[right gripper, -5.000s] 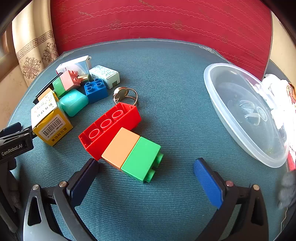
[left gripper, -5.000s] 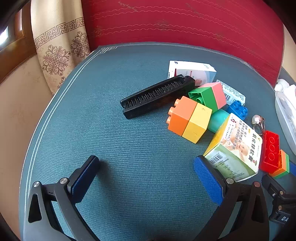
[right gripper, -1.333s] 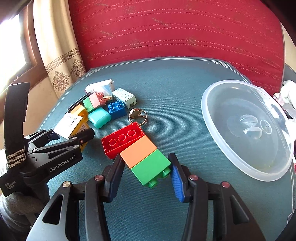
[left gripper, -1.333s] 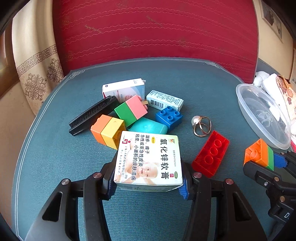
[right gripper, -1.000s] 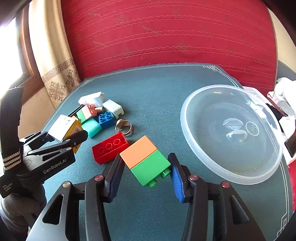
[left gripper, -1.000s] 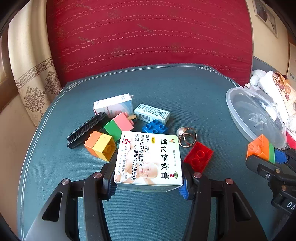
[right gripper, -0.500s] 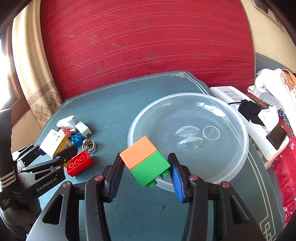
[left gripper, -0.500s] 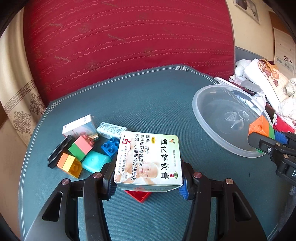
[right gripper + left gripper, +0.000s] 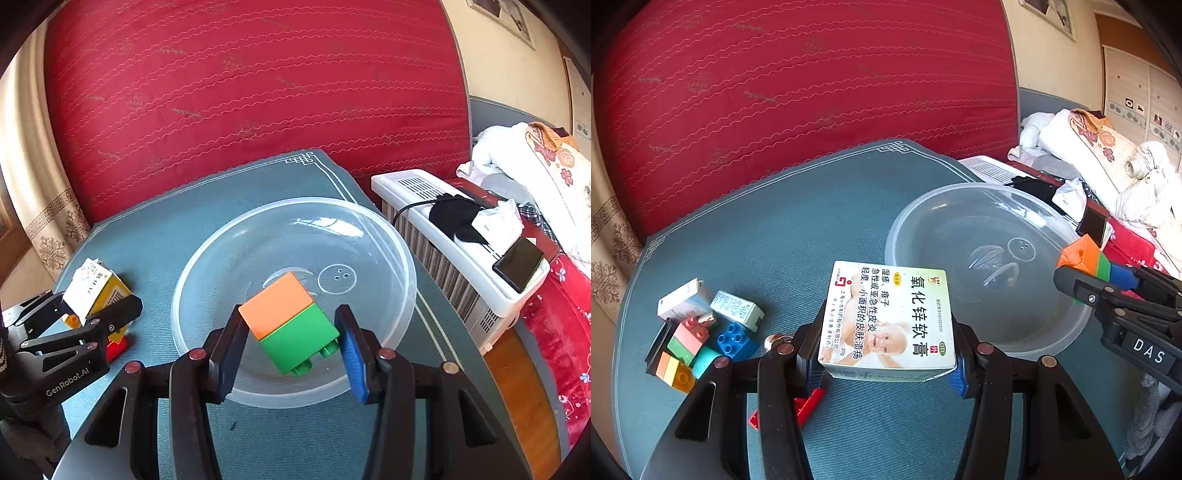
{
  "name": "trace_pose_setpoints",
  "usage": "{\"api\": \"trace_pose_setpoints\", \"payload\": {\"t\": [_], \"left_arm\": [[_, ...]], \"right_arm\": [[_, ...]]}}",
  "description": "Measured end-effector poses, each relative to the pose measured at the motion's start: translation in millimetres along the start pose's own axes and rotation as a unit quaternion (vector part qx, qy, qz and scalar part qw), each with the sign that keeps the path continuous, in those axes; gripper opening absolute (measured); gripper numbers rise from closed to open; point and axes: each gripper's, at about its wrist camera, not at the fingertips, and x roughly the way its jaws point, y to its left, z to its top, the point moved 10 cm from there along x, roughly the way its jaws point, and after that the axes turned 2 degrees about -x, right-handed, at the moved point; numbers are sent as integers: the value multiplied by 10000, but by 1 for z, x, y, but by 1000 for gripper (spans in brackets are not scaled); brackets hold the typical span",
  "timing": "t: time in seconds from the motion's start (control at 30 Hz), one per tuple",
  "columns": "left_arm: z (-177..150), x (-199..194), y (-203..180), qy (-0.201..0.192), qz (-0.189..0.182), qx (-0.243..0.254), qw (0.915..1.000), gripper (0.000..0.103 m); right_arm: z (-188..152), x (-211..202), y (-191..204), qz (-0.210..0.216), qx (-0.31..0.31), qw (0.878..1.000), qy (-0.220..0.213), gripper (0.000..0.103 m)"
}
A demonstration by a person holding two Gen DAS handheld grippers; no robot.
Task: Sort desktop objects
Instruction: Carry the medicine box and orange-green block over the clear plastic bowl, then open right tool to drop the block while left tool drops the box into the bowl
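Ointment box (image 9: pixel 886 319) and orange-green block pair (image 9: pixel 288 323), each clamped in half-closed tongs, left (image 9: pixel 886 354) and right (image 9: pixel 290 349), have travelled from the pile to the clear plastic bowl (image 9: pixel 388 236); the blocks now hang over it, ready for release.

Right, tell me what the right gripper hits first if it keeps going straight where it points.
Probably the clear plastic bowl: the right gripper, shut on the orange-and-green block, points down into its inside. Depth is hard to judge.
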Motion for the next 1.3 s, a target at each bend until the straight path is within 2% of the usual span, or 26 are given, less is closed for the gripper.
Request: {"api": "trace_pose_setpoints", "payload": {"t": [0.4, 0.57, 0.7, 0.93, 0.97, 1.03, 1.07, 1.3], "left_arm": [[17, 28, -39, 117, -485, 34, 9987, 56], [24, 34, -52, 140, -998, -192, 9947, 57], [21, 42, -56, 397, -1393, -431, 9885, 57], [14, 49, -53, 539, -1498, -686, 9849, 59], [14, 48, -52, 536, -1508, -701, 9846, 61], [16, 47, -53, 498, -1533, -705, 9844, 73], [17, 46, -53, 473, -1550, -698, 9843, 74], [17, 44, -49, 445, -1501, -719, 9850, 75]], "right_arm": [[1, 13, -20, -161, 61, 9998, 24, 52], [4, 13, -28, -269, 132, 9995, -67, 53], [7, 10, -31, -382, 104, 9991, -170, 53], [5, 13, -35, -375, 219, 9990, -87, 53], [4, 13, -34, -368, 223, 9990, -80, 53], [4, 13, -32, -353, 217, 9991, -78, 53], [3, 12, -32, -352, 212, 9991, -80, 53], [3, 11, -31, -360, 221, 9991, -74, 53]]}}
